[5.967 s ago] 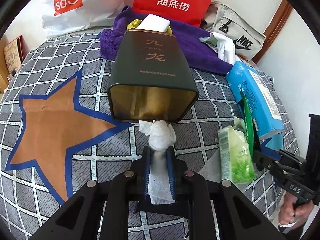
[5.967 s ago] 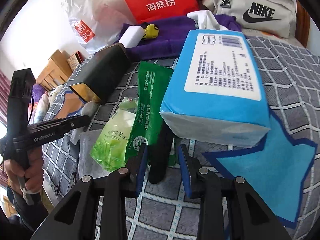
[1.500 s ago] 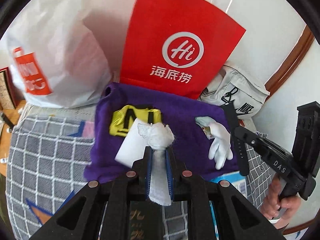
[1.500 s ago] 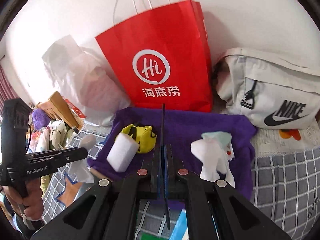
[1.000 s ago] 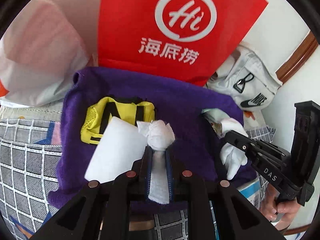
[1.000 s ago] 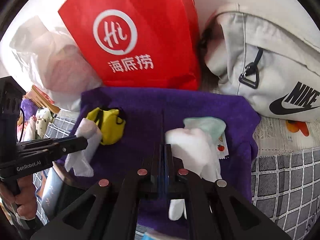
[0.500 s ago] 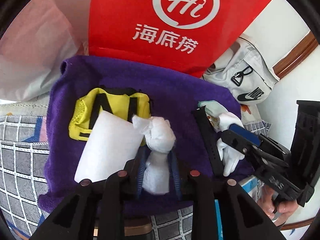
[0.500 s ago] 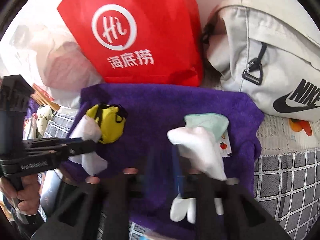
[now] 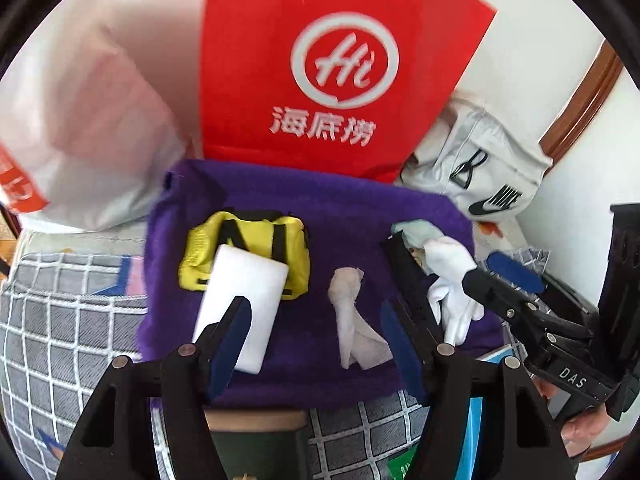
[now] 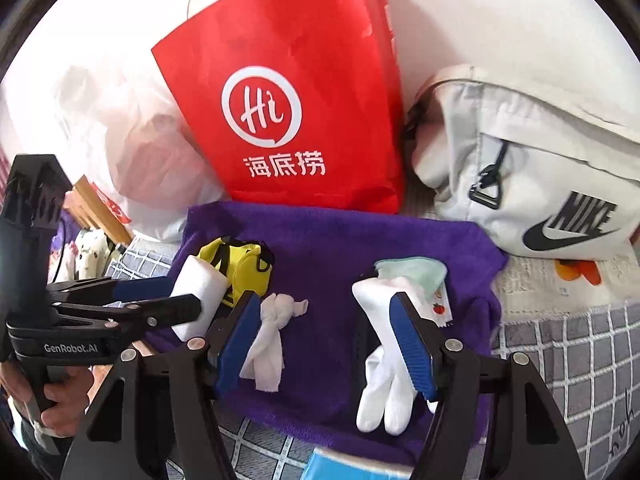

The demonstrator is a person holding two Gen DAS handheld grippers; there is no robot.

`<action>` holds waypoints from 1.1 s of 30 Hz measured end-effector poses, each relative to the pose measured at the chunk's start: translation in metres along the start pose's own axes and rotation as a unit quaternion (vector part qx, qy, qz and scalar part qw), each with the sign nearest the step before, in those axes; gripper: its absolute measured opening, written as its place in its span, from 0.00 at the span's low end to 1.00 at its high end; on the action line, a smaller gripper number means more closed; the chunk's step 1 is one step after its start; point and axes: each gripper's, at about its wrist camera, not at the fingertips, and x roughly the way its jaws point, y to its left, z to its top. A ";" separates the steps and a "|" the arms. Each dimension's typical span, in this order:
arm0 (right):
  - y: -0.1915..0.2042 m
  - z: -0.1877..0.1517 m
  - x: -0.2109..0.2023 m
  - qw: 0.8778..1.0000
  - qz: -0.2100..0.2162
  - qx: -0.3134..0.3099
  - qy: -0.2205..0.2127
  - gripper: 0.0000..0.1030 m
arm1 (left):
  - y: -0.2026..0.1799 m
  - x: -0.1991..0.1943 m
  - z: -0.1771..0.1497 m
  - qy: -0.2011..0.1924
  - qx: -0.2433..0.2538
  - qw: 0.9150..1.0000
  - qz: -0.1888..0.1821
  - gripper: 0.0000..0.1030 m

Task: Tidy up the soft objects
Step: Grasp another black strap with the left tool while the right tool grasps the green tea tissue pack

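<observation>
Against the white wall at the back: a red paper carrier bag with a white "Hi" logo [image 9: 344, 68], flanked by a translucent white plastic bag [image 9: 88, 120] and a pale grey Nike sling bag [image 10: 532, 168]. Spread before them on the grey checked bed cover [image 9: 60, 320]: a purple terry towel [image 9: 320, 208] carrying the soft things. On its left part, a yellow mesh pouch with black straps [image 9: 248, 236], overlapped by a white rectangular sponge block [image 9: 240, 300] lying partly on it. Near the middle, a knotted white tissue wad [image 9: 352, 316], crumpled, twisted at the top, lying flat on the towel, touched by nothing. Further right, a pair of white socks [image 10: 384, 380] with a mint-green cloth [image 10: 412, 270] tucked behind them. Just in front of the towel's near edge, a dark green tin box [image 9: 256, 448] and a corner of a blue tissue pack [image 10: 344, 466]. Left hand-held gripper [image 9: 316, 332] released, jaws just been spreading, tissue wad lying in the gap, clear of both blue pads. Right hand-held gripper [image 10: 332, 340] likewise released and just been widening, a thin black strip [image 9: 408, 296] lying on the towel beside the socks, gripped by neither finger; one blue pad crossing in front of the socks.
</observation>
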 end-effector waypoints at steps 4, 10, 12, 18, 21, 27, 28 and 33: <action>0.005 -0.017 -0.018 1.000 -0.014 -0.001 -0.006 0.65 | 0.009 -0.029 -0.020 -0.016 -0.009 1.000 -0.020 0.62; 0.013 -0.052 -0.043 1.000 -0.016 0.006 0.017 0.66 | 0.019 -0.069 -0.053 -0.046 -0.019 0.999 0.016 0.62; 0.020 -0.068 -0.053 0.999 -0.027 -0.004 0.018 0.66 | 0.022 -0.082 -0.065 -0.055 -0.025 0.998 0.009 0.62; 0.044 -0.114 -0.082 0.999 0.000 -0.003 0.046 0.66 | 0.027 -0.106 -0.109 -0.050 -0.021 0.998 0.008 0.62; 0.060 -0.135 -0.093 0.999 -0.008 -0.012 0.046 0.66 | 0.032 -0.112 -0.131 -0.039 -0.030 0.999 0.000 0.63; 0.089 -0.178 -0.097 0.998 -0.010 -0.028 0.059 0.66 | 0.043 -0.122 -0.177 -0.038 -0.049 0.998 0.007 0.63; 0.093 -0.185 -0.095 0.997 -0.007 -0.030 0.064 0.66 | 0.046 -0.124 -0.183 -0.043 -0.055 0.998 0.008 0.63; 0.106 -0.209 -0.079 0.996 -0.015 -0.035 0.081 0.66 | 0.057 -0.123 -0.205 -0.038 -0.056 0.997 0.043 0.63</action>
